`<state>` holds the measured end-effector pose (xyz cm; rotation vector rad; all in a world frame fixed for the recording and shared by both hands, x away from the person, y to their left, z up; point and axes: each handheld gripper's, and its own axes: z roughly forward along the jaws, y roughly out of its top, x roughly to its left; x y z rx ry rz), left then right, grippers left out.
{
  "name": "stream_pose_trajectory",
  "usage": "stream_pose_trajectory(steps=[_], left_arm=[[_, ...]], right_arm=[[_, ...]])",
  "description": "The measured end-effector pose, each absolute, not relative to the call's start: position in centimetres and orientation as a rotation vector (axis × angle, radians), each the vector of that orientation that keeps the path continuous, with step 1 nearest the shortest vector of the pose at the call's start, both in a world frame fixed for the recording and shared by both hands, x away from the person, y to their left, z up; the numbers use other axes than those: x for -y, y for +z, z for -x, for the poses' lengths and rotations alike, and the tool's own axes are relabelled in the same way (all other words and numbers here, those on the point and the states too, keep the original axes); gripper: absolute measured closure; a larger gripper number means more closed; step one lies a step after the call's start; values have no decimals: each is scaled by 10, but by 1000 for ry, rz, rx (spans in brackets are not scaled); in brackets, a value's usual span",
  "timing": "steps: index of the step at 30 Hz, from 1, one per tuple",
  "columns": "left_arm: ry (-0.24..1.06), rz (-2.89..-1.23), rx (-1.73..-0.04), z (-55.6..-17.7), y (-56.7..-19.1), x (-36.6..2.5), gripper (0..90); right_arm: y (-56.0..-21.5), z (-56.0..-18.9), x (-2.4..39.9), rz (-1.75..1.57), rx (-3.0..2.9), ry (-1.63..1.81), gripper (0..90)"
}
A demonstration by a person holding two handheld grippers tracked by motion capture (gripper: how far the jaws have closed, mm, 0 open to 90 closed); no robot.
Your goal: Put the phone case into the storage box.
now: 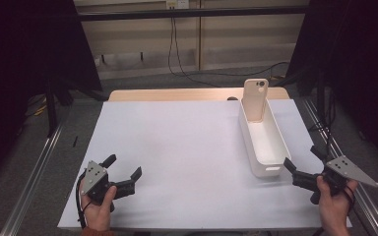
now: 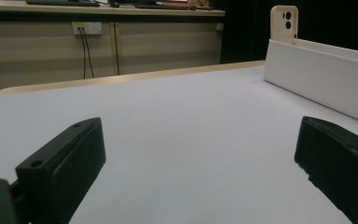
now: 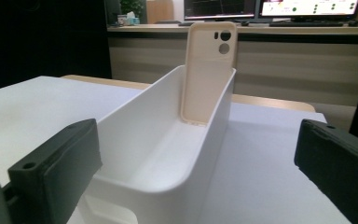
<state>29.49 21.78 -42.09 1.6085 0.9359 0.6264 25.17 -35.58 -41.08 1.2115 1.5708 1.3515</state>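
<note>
A long white bin (image 1: 265, 140) lies on the right side of the white table sheet (image 1: 177, 147). A beige phone case (image 1: 254, 99) stands upright inside it, leaning against the far end wall. The same phone case (image 3: 208, 70) rises from the bin (image 3: 158, 149) in the right gripper view, and its top (image 2: 284, 23) peeks above the bin wall (image 2: 321, 77) in the left gripper view. My left gripper (image 1: 124, 168) rests open near the front left edge, held by a hand. My right gripper (image 1: 301, 159) is open just right of the bin's near end. Both hold nothing.
A wooden table edge (image 1: 177, 94) shows beyond the sheet. Metal rails (image 1: 34, 172) run along both sides on the floor. Cables (image 1: 177, 54) hang by the back wall. Dark curtains flank the table.
</note>
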Motion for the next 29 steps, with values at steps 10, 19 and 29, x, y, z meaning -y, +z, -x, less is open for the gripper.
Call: stream_pose_trajectory(steps=[10,19,29], left_arm=[[630,-1608,-946,-293,-422,-220,20],[630,-1605,-946,-293,-420,-220,19],[615,-1606,-944,-294,-421,-219,19]], right_arm=[[-418,-232,352,-1203,-1580,1349,1],[-428,-223,352,-1217,-1588,1342,3],[-432,-221,357,-1234,-1571,1361,3]])
